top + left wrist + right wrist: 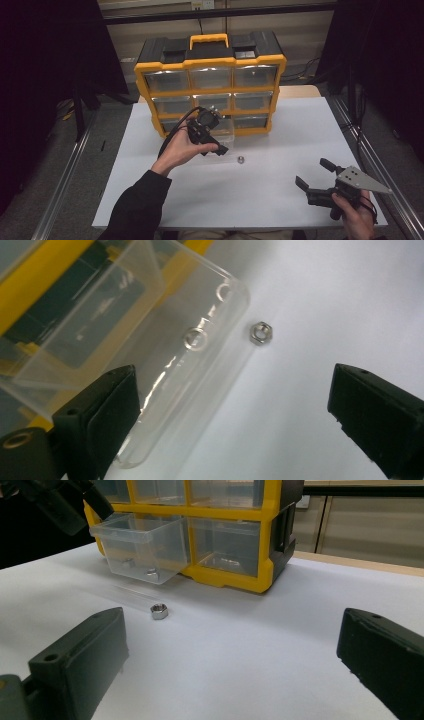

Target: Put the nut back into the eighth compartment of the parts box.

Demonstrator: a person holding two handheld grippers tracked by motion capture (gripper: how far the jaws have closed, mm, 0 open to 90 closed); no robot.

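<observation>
A small steel hex nut lies on the white table just in front of a clear plastic drawer. The drawer is pulled out of the bottom row of a yellow and black organiser. Another nut rests inside the drawer. My left gripper hovers over the drawer's front corner, open, with nothing between its jaws. My right gripper sits low at the table's near right, open and empty, facing the nut.
The white table has bare surface between the nut and my right gripper. The organiser stands at the table's back, its other drawers pushed in. Metal rails run along both sides of the table.
</observation>
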